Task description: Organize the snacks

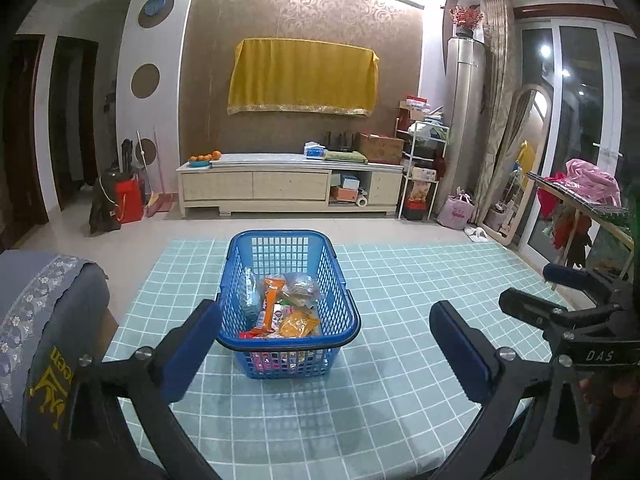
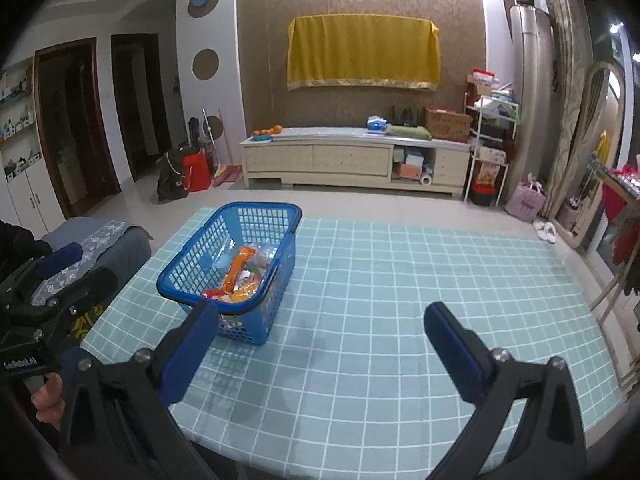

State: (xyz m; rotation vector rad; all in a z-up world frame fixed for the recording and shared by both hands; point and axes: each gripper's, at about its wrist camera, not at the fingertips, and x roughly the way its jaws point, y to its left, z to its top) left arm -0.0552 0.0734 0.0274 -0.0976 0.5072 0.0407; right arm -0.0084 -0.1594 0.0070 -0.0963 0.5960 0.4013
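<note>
Both claws wide apart, nothing held; snacks sit inside the basket.

Left claw stands spread on the near side of the blue basket, its pads clear of the rim. Right claw is likewise spread, empty, with the basket ahead and to its left. Basket rests on the checked worktop. Inside it: 1 orange wrapper, 1 yellow packet, 1 clear bag and further packets, not legible.
</note>
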